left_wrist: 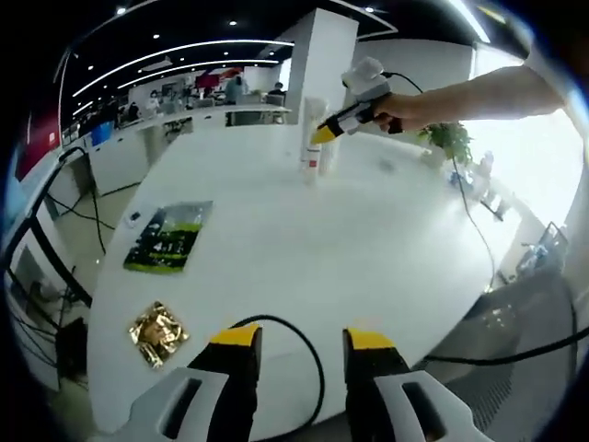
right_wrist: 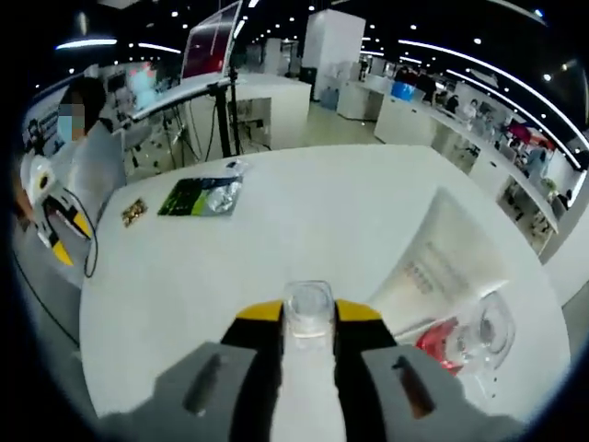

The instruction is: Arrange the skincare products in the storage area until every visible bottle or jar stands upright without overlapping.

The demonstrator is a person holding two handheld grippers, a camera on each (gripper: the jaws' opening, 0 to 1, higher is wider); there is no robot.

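Observation:
In the right gripper view my right gripper (right_wrist: 309, 315) is shut on a white bottle with a clear cap (right_wrist: 308, 345), which points away along the jaws. Just right of it are a tall white tube (right_wrist: 442, 262) and a clear bottle with red inside (right_wrist: 465, 339). Across the white table (left_wrist: 368, 249) in the left gripper view, a hand holds the right gripper (left_wrist: 324, 134) by a white tube (left_wrist: 310, 138) that stands upright. My left gripper (left_wrist: 302, 338) hangs open over the near table edge, far from the products, with a black cable (left_wrist: 313, 354) looping between its jaws.
A green packet (left_wrist: 167, 237) (right_wrist: 202, 195) and a small gold packet (left_wrist: 158, 332) (right_wrist: 134, 212) lie flat on the table. A person sits at the table's far side, holding the left gripper (right_wrist: 51, 230). Cables trail off the table edge (left_wrist: 515, 350).

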